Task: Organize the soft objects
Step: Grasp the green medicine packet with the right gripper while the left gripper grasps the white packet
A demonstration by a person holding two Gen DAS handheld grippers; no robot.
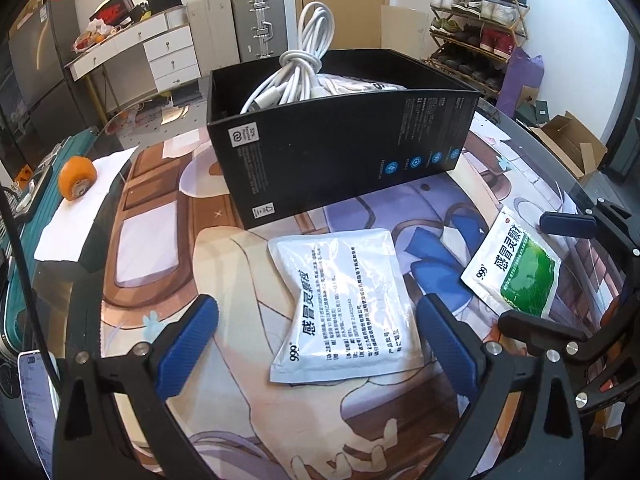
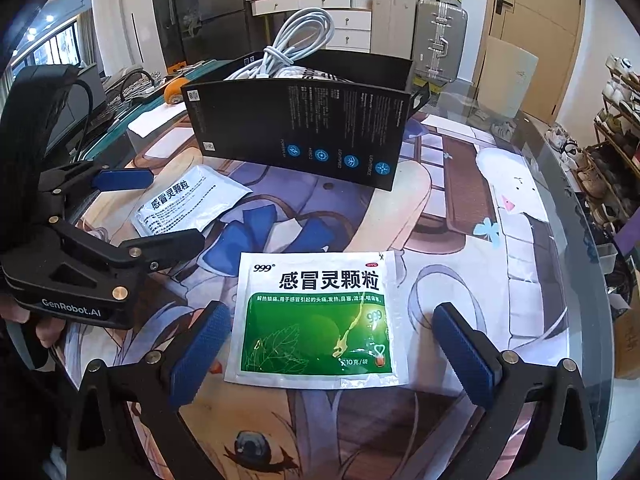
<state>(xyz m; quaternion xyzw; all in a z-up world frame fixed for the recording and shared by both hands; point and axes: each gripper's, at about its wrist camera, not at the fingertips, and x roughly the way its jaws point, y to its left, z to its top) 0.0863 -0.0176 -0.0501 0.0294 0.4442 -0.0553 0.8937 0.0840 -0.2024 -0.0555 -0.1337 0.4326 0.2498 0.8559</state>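
A white medicine sachet [image 1: 340, 304], printed back up, lies flat on the illustrated mat. My left gripper [image 1: 318, 308] is open, one blue finger on each side of it. A green-fronted sachet [image 2: 316, 320] lies to its right, and my right gripper [image 2: 331, 316] stands open astride it. In each view the other gripper shows at the side: the right gripper [image 1: 524, 272] and the left gripper [image 2: 174, 208] over the white sachet [image 2: 192, 204]. Behind both stands an open black box [image 1: 340, 148] [image 2: 304, 132] holding a coiled white cable [image 1: 304, 68] [image 2: 296, 44] and pale packets.
An orange wheel-like object [image 1: 76, 178] rests on white paper at the table's left. A phone [image 1: 36, 392] lies near the front-left edge. The round glass table edge [image 2: 576, 240] curves along the right, with a shoe rack [image 1: 476, 28] and a cardboard carton [image 1: 568, 144] beyond. A hand [image 2: 48, 328] holds the left gripper.
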